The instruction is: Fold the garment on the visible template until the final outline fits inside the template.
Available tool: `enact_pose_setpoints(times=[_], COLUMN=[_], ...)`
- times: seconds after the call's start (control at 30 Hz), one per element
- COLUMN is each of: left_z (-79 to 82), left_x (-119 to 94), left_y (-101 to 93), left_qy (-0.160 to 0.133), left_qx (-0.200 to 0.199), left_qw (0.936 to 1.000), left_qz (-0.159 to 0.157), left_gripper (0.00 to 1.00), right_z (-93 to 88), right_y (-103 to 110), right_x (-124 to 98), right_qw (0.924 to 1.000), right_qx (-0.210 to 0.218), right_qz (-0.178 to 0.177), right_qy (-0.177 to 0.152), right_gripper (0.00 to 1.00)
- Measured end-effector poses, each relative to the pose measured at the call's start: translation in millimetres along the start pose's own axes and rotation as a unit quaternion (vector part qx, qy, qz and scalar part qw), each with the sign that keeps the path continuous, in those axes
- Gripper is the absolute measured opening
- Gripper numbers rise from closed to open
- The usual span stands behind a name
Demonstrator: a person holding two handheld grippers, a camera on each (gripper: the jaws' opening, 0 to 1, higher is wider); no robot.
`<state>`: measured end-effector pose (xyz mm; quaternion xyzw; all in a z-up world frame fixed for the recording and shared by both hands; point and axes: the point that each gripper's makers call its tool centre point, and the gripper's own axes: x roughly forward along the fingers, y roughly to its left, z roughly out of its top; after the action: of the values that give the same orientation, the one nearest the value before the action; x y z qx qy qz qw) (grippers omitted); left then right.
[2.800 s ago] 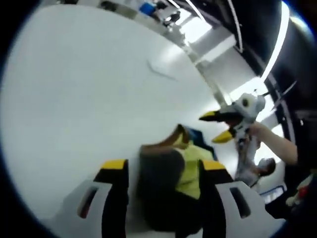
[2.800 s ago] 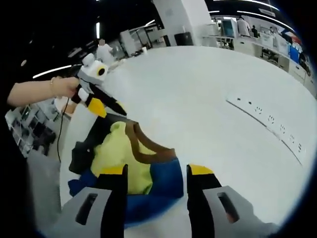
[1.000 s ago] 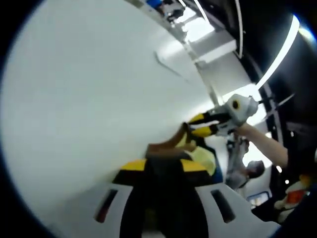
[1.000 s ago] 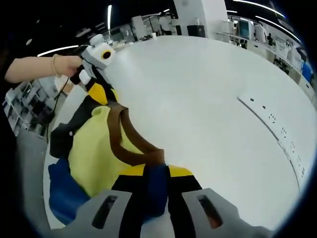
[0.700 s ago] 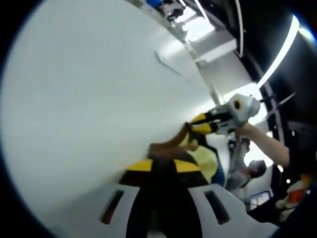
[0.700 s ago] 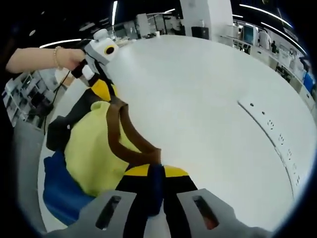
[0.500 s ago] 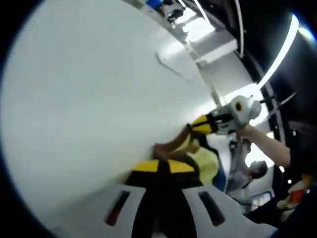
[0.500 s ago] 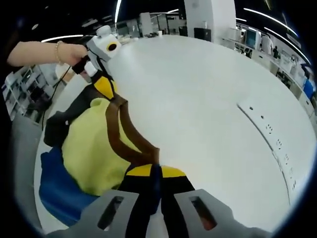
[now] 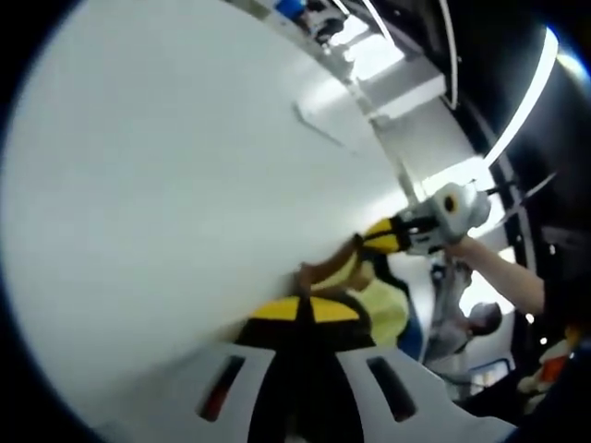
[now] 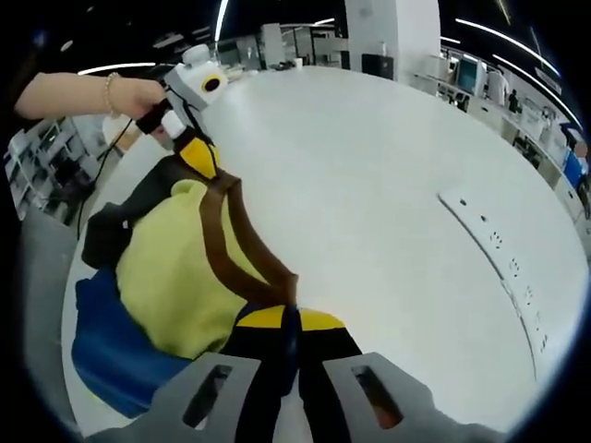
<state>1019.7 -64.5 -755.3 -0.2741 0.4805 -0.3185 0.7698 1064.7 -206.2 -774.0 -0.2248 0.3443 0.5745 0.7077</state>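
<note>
The garment (image 10: 171,268) is yellow with a brown band (image 10: 226,245), a blue part (image 10: 111,355) and a dark part (image 10: 106,235), and lies bunched on the white table (image 10: 369,166). My right gripper (image 10: 289,319) is shut on its blue edge beside the brown band. My left gripper (image 10: 196,159), held by a hand at the upper left, is shut on the garment's far dark end. In the left gripper view my left gripper (image 9: 306,309) is shut on dark fabric. The right gripper (image 9: 377,237) pinches the garment (image 9: 383,305) from the right.
A faint line of template marks (image 10: 499,249) runs across the table to the right of the garment; the same marks (image 9: 319,125) appear far off in the left gripper view. The table edge (image 10: 65,305) is close on the left. Shelves and a person (image 9: 476,318) stand beyond.
Both grippers stood open over the garment 2.8 s ago and have since shut on it. Over the last second the garment has been drawn out a little between them.
</note>
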Motion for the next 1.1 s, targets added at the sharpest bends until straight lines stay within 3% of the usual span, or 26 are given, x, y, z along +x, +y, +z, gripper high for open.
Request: enact_pose_setpoints(times=[0.1, 0.2, 0.5, 0.83, 1.1], left_z=[3.5, 14.3, 30.2, 35.5, 29.3], left_x=[-1.8, -5.5, -16.0, -35.5, -55.2], left_y=[-2.6, -4.5, -18.3, -43.4, -74.8], left_qy=[-0.006, -0.030, -0.056, -0.079, -0.093], left_qx=[0.001, 0.024, 0.038, 0.068, 0.094], left_qw=[1.0000, 0.9992, 0.9977, 0.9945, 0.9912], left_qz=[-0.001, 0.008, 0.008, 0.001, -0.012], left_gripper=[0.00, 0.00, 0.00, 0.00, 0.00], right_z=[1.4, 3.8, 22.2, 39.4, 56.0], right_y=[0.0, -1.4, -7.0, 5.2, 23.5], right_x=[-3.2, -7.0, -29.9, -58.6, -86.6], right_qw=[1.0000, 1.0000, 0.9990, 0.9977, 0.9951], right_qx=[-0.002, -0.004, -0.004, -0.020, -0.026], right_qz=[-0.003, -0.007, -0.031, -0.046, -0.060], right_qy=[-0.001, -0.002, -0.031, -0.047, -0.074], right_gripper=[0.03, 0.03, 0.03, 0.03, 0.03])
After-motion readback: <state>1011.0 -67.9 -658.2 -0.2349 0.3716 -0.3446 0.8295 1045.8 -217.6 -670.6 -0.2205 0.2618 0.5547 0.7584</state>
